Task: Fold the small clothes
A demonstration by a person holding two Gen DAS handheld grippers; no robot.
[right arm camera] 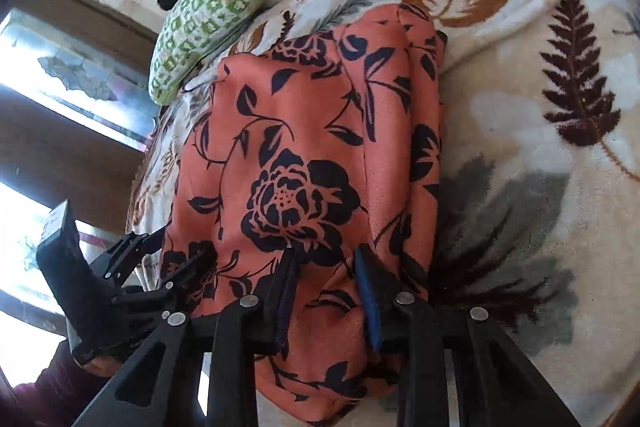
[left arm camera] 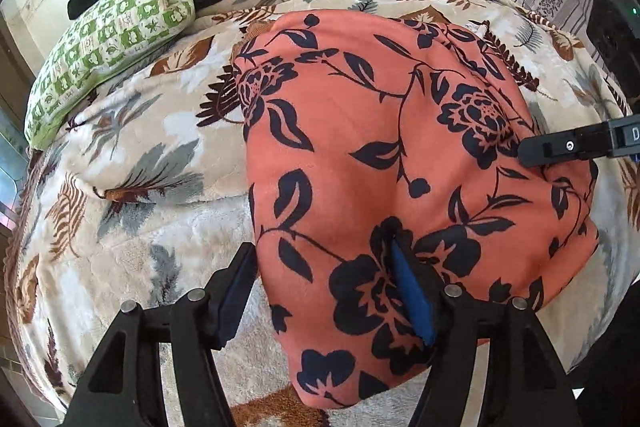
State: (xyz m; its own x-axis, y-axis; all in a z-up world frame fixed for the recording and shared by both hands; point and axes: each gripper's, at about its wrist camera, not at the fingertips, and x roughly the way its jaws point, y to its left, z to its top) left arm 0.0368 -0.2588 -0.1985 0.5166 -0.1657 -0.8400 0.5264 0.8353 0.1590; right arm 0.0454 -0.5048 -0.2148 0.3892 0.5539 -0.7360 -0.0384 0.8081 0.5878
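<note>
Orange garment (left arm camera: 400, 147) w/ black flower print, soft matte cloth, lies folded on the plush leaf-pattern blanket (left arm camera: 140, 147) on the bed. Left gripper (left arm camera: 324, 291) stands wide; one finger on the cloth, other past its left edge, nothing pinched. Right gripper (right arm camera: 326, 291) is narrower, cloth bunched between; can't tell if it's clamped. Blanket bare to the right; green checked pillow (left arm camera: 112, 39) far left.

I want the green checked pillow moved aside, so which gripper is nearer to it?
Left. The left gripper straddles the orange floral garment's edge on the green checked pillow's side; the right gripper is over the garment's far side.
</note>
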